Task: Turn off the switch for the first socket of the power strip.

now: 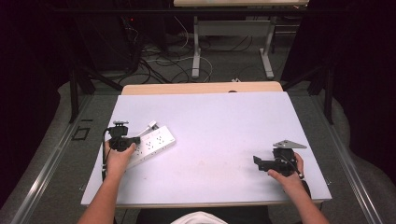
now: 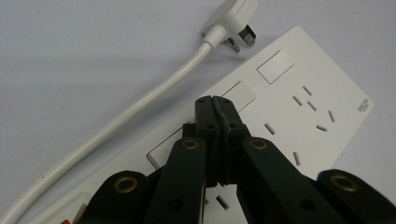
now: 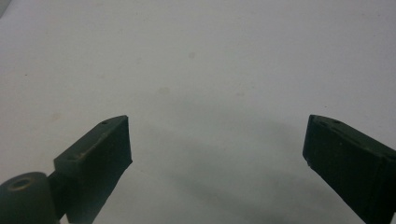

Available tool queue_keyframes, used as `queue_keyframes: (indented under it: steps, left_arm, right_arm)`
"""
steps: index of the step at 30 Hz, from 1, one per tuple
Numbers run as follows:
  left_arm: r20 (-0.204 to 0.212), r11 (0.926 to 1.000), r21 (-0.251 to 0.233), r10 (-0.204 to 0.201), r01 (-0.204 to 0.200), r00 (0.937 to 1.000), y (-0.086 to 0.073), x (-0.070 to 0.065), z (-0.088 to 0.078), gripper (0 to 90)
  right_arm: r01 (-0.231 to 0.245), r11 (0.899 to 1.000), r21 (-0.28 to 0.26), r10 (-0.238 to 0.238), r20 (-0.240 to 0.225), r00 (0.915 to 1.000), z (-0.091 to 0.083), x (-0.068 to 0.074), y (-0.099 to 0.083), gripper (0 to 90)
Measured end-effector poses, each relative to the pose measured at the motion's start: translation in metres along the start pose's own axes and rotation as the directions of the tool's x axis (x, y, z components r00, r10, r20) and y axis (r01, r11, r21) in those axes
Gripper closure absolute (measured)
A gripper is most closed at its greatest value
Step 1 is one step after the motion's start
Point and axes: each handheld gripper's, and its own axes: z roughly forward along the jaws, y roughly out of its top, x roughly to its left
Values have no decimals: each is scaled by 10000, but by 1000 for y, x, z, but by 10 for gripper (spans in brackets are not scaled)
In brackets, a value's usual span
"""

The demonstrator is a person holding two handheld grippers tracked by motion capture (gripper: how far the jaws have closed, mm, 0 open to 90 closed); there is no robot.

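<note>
**Strip lies diagonal at table's left**

Your left gripper point(image 2: 215, 103) hovers over the strip point(image 1: 152, 145), jaws pressed together, pinching nothing. Strip's long axis runs near-left to far-right; its plug point(image 2: 233, 21) lies just beside the far end. Your right gripper point(image 3: 217, 149) is spread wide over bare table point(image 1: 224, 121).

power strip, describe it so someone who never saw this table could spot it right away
Start at the pale table and go to its left side, where the left claw hovers shut. Under it lies the power strip, a flat white slab with rows of socket slots, its thick white cord and plug beside it.
</note>
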Motion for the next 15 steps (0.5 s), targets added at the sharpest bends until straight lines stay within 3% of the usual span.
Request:
queue_keyframes:
  steps: [15]
  left_arm:
    - [77,9999,154,57,-59,10000,0,0,-3,900]
  right_arm:
    - [-85,10000,4,85,20,10000,0,-1,0,72]
